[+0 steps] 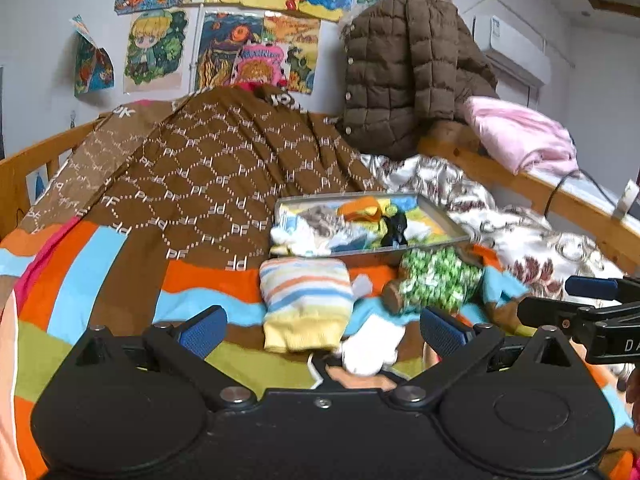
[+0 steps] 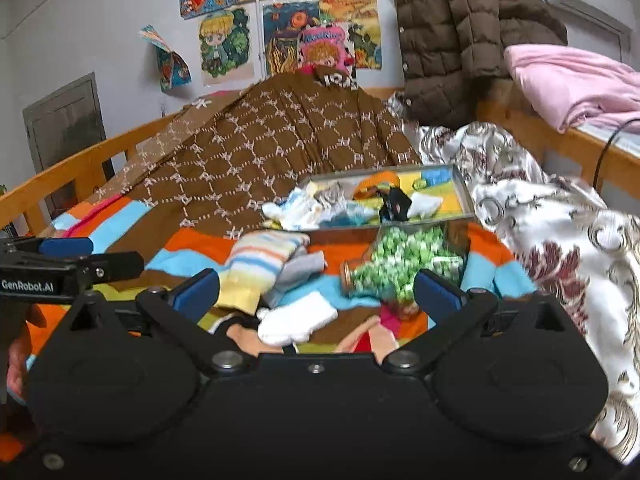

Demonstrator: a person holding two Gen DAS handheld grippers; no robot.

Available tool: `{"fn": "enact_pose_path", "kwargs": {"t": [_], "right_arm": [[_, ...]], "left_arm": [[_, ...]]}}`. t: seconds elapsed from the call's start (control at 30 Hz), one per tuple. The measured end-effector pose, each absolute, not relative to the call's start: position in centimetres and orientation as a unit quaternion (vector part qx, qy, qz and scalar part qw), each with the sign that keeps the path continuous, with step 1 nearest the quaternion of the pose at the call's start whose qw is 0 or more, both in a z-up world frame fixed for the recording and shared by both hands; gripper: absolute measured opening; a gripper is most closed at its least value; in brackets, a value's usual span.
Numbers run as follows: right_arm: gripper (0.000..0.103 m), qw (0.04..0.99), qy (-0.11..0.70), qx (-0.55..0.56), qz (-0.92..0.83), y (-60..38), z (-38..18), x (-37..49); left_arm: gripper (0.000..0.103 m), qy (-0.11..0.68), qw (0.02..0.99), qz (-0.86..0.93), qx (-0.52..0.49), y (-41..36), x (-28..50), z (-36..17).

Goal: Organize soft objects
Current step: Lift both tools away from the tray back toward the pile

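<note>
Loose socks lie on the striped bedspread: a pastel striped sock [image 1: 306,304] [image 2: 260,268], a white sock [image 1: 370,346] [image 2: 298,318], a grey sock [image 2: 298,274] and a green patterned sock [image 1: 436,280] [image 2: 394,268]. Behind them stands a clear box [image 1: 440,216] [image 2: 460,188] holding several socks. My left gripper [image 1: 322,334] is open and empty, just in front of the striped and white socks. My right gripper [image 2: 318,294] is open and empty over the white sock. Each gripper shows at the edge of the other's view.
A brown patterned quilt [image 1: 224,168] is heaped behind the box. A white floral quilt [image 2: 560,232] lies to the right. A brown jacket [image 1: 400,72] and pink cloth [image 1: 520,132] hang on the wooden bed rail [image 1: 532,188].
</note>
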State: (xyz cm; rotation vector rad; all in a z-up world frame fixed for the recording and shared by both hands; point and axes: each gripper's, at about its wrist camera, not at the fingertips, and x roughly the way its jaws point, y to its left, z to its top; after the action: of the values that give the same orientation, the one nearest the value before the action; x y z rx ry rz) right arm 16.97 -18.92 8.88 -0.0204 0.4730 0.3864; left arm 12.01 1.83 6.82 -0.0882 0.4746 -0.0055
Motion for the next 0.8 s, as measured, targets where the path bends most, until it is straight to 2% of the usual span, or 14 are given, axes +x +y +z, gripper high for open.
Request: {"fn": "enact_pose_path", "kwargs": {"t": [0.8], "right_arm": [[0.103, 0.932, 0.309, 0.009, 0.19, -17.9, 3.5, 16.6]], "left_arm": [[0.102, 0.294, 0.955, 0.013, -0.017, 3.2, 12.0, 3.8]]}}
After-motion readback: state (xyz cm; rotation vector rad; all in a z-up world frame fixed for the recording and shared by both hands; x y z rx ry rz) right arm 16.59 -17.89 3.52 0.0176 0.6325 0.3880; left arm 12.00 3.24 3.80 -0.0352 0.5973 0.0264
